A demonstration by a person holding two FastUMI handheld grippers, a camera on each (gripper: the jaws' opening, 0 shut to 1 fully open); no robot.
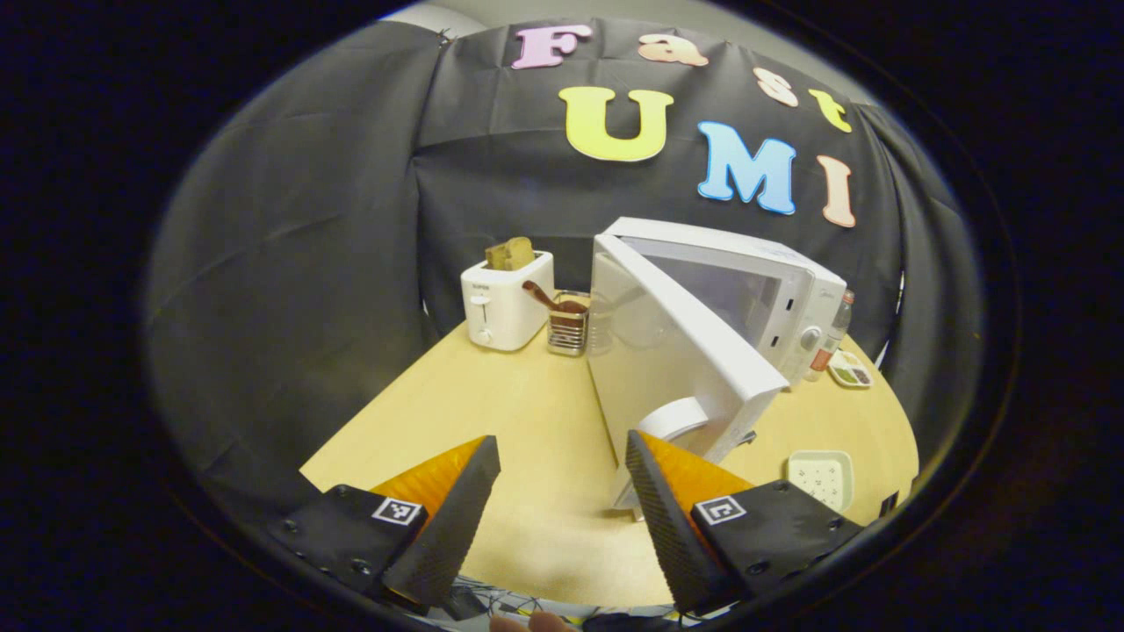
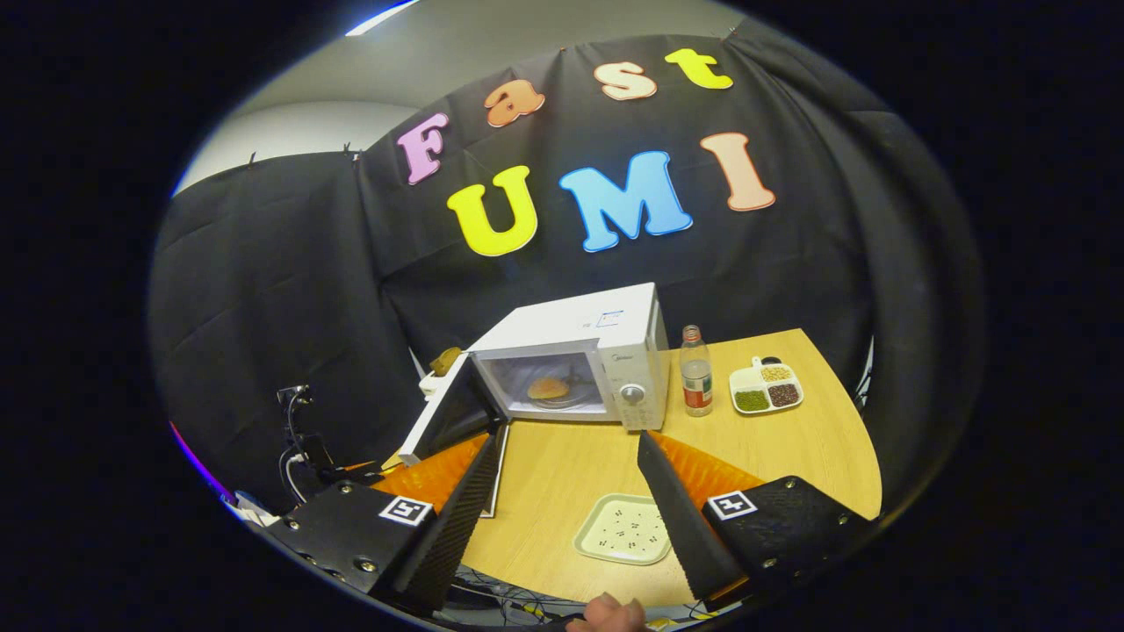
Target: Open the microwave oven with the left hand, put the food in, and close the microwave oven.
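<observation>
Looking along my right fingers (image 2: 562, 500), spread wide and empty, I see the bun-like food (image 2: 548, 388) inside the open white microwave oven (image 2: 580, 338); my left fingers (image 1: 562, 500), equally wide, face its swung-out door (image 1: 680, 351) and a white toaster (image 1: 505, 303).

You are working in a staged recording booth got up as a kitchen corner. Black cloth (image 2: 263, 290) is hanging as walls around a pale wooden surface (image 2: 562, 474). Kitchen things are sitting on it: a white microwave (image 2: 606, 351), a toaster (image 1: 505, 303) holding bread, a utensil caddy (image 1: 568, 329), a bottle (image 2: 696, 373) and a divided snack tray (image 2: 766, 386). Cables (image 2: 294, 439) are trailing at the edge.
</observation>
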